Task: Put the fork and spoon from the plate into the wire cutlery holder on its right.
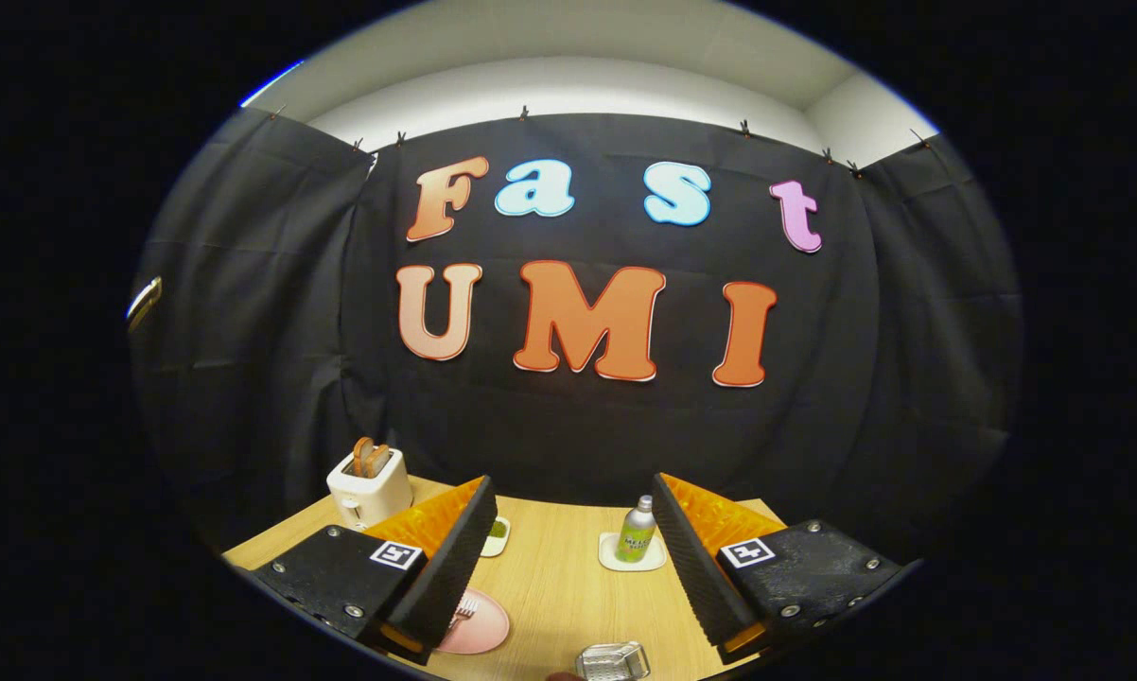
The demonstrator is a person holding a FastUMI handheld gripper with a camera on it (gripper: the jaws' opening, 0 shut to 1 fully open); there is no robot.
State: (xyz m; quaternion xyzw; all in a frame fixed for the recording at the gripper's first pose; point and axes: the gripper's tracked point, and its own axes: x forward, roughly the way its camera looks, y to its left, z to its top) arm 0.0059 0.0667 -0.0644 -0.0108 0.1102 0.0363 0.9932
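The gripper (568, 558) hangs with fingers wide apart and empty, the plate (481, 626) bearing the fork (463, 610) below its left finger, the wire cutlery holder (612, 661) just right

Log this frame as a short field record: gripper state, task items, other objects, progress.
gripper: gripper open, fingers wide apart, raised above the table, holding nothing
plate: pink plate partly behind one finger
fork: fork tines showing on the plate
spoon: cannot tell, hidden
holder: wire cutlery holder beside the plate, contents unclear
other: toaster with toast; bottle on a small white tray
progress: fork not yet moved
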